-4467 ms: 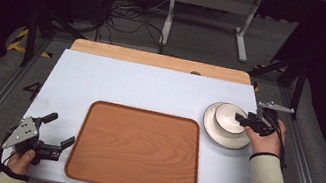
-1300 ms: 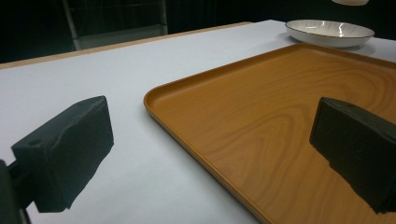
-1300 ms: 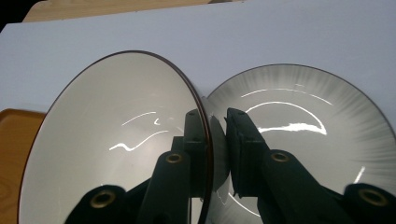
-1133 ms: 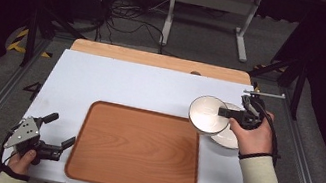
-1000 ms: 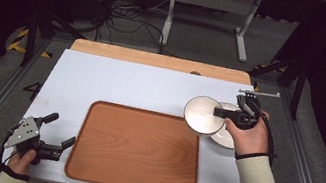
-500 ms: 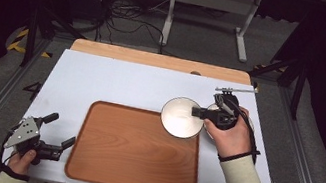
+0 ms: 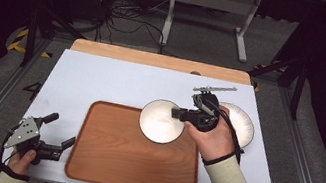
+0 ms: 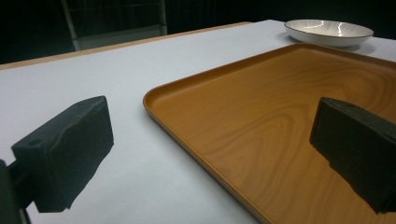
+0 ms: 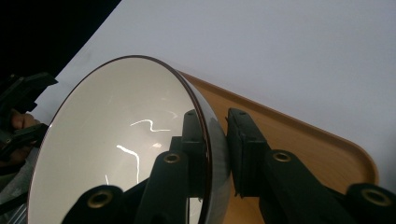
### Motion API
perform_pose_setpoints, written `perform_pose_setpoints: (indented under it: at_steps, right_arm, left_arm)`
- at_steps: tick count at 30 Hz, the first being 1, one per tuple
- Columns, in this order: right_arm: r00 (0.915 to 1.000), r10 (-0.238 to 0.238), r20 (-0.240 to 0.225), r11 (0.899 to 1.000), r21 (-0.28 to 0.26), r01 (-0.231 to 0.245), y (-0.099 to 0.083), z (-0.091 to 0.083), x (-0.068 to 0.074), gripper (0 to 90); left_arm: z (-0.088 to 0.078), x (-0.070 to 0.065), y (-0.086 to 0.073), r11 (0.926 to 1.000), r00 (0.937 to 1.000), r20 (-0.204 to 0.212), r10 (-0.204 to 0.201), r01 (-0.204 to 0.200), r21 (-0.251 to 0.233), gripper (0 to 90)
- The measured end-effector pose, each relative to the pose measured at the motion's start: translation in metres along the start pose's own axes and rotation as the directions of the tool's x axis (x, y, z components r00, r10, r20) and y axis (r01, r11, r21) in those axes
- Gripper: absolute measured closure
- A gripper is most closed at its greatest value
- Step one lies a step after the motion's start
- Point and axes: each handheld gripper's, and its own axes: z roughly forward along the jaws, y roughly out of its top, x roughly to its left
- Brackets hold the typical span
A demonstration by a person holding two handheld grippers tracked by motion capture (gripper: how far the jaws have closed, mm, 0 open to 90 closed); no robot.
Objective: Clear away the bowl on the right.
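Over the upper right corner of the wooden tray [image 7: 134, 155], the right tool [image 7: 183, 115] holds a white bowl [image 7: 162, 121] by its rim. The right gripper view shows the grip closely: one black jaw is inside the bowl [image 9: 126, 144] and the other is against its outer wall, so the thin dark-edged rim is pinched between the two. The bowl is tilted in this view, with its glossy inside turned toward the camera. From the high view the bowl looks lifted, partly above the tray and partly above the pale worktop [image 7: 102, 81] behind it; whether it touches the tray I cannot tell. The right hand [image 7: 212, 133] is around the tool body, and a light sleeve comes in from the bottom edge.

A second white dish [image 7: 241, 123] rests on the worktop to the right of the hand, just beside the tray corner. The left gripper view shows this same dish [image 8: 329, 31] far off, beyond the tray [image 8: 280, 121].

The left tool [image 7: 56, 136] is near the lower left corner of the worktop, close to the tray's left edge. Its jaws are wide apart with nothing between them. The left hand [image 7: 19, 160] holds it low by the worktop's front edge.
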Motion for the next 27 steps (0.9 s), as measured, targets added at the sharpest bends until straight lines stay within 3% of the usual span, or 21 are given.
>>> perform_pose_setpoints:
  at_steps: [11, 27]
  right_arm:
    - [0.9973, 0.001, -0.074, 0.999, 0.032, 0.001, -0.001, 0.017, 0.017, 77.2]
    - [0.9941, 0.026, -0.105, 0.996, 0.082, -0.018, -0.014, 0.052, 0.021, 76.3]
  left_arm:
    - [0.0, 0.0, 0.0, 1.0, 1.0, 0.002, 0.002, -0.002, 0.006, 0.2]
    - [0.0, 0.0, 0.0, 1.0, 1.0, 0.004, 0.0, 0.0, 0.007, 0.2]
